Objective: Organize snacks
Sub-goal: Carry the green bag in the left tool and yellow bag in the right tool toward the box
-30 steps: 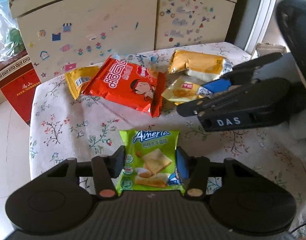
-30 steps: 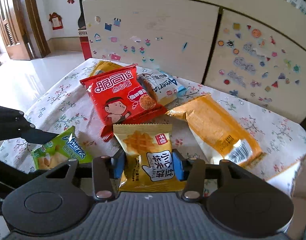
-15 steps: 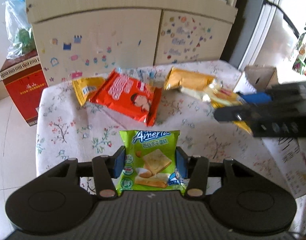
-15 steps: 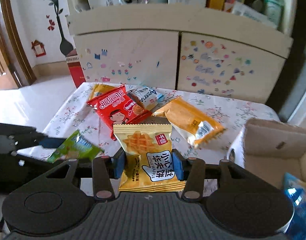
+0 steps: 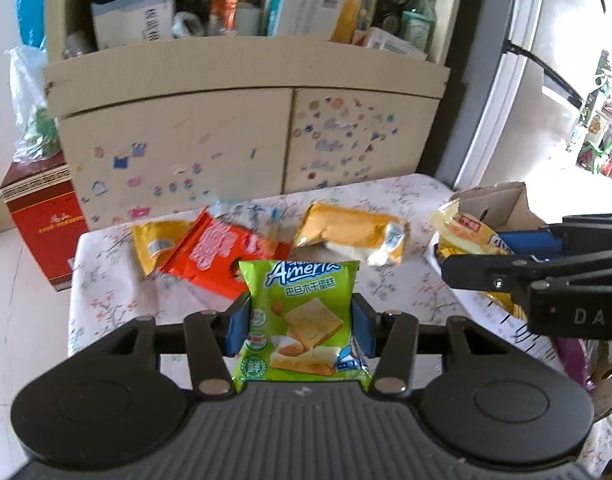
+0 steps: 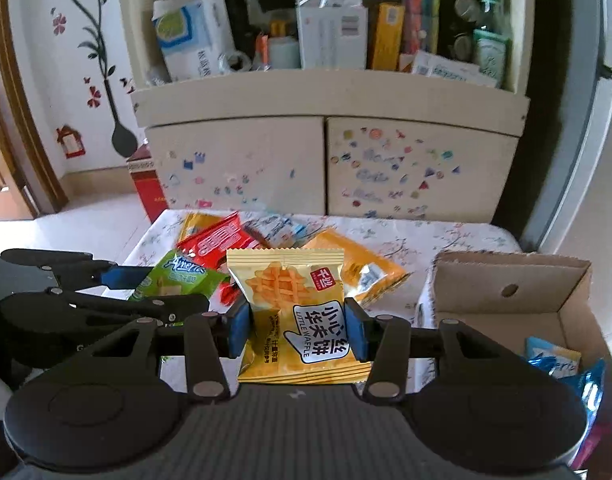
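My left gripper point(image 5: 301, 322) is shut on a green America cake packet point(image 5: 301, 320), held up above the floral table point(image 5: 105, 304). My right gripper point(image 6: 297, 330) is shut on a yellow Little Waffle packet point(image 6: 295, 316), also lifted. In the left wrist view the right gripper point(image 5: 458, 256) reaches in from the right with the yellow packet point(image 5: 462, 228) over the cardboard box point(image 5: 502, 204). The right wrist view has the left gripper point(image 6: 145, 280) at the left with the green packet point(image 6: 177, 278). The open cardboard box point(image 6: 506, 280) stands at the table's right end, with blue packets point(image 6: 554, 360) inside.
A red packet point(image 5: 213, 256), a small yellow packet point(image 5: 153, 240), a long orange packet point(image 5: 350, 232) and a blue-white packet point(image 5: 257, 212) lie at the table's far side. A sticker-covered cabinet point(image 5: 225, 140) stands behind. A red box point(image 5: 41, 224) sits on the floor at the left.
Both grippers rose with their packets, so the table looks smaller and the shelf above the cabinet shows. The right gripper swung right toward the cardboard box.
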Demonstrator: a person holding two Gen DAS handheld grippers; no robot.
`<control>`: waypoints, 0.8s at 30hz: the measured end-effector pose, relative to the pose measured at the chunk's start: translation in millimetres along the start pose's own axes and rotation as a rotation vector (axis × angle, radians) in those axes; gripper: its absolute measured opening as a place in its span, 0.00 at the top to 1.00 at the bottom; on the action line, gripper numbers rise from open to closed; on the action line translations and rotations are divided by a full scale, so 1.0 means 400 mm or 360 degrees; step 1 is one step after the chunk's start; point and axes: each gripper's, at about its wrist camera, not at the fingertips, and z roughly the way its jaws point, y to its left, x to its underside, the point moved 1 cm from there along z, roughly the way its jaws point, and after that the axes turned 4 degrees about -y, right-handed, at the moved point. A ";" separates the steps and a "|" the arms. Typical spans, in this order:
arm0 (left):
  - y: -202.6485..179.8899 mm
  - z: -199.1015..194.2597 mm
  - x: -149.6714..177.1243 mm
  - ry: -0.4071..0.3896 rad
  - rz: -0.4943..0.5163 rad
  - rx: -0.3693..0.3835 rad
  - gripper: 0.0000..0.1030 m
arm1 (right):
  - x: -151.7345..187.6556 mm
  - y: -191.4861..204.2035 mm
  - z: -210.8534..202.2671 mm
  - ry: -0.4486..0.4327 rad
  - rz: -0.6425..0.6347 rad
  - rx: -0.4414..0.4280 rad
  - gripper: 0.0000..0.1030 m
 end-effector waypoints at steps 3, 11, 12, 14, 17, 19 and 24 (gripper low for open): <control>-0.026 0.007 -0.014 -0.0014 0.0004 0.0031 0.51 | -0.001 -0.022 -0.008 -0.0005 0.0043 0.0040 0.47; -0.096 0.021 -0.043 -0.0059 0.0021 0.0102 0.51 | -0.010 -0.086 -0.046 -0.0064 0.0170 0.0153 0.47; -0.105 0.022 -0.047 -0.0065 0.0025 0.0112 0.51 | -0.012 -0.094 -0.051 -0.0072 0.0180 0.0162 0.47; -0.121 0.024 -0.052 -0.0078 0.0026 0.0129 0.51 | -0.016 -0.113 -0.065 -0.0095 0.0206 0.0188 0.47; -0.143 0.028 -0.061 -0.0098 0.0020 0.0165 0.51 | -0.024 -0.148 -0.087 -0.0129 0.0270 0.0224 0.47; -0.158 0.031 -0.067 -0.0113 0.0017 0.0195 0.51 | -0.027 -0.173 -0.104 -0.0154 0.0311 0.0249 0.47; -0.204 0.042 -0.078 -0.0135 0.0042 0.0268 0.51 | -0.022 -0.230 -0.136 -0.0174 0.0426 0.0309 0.47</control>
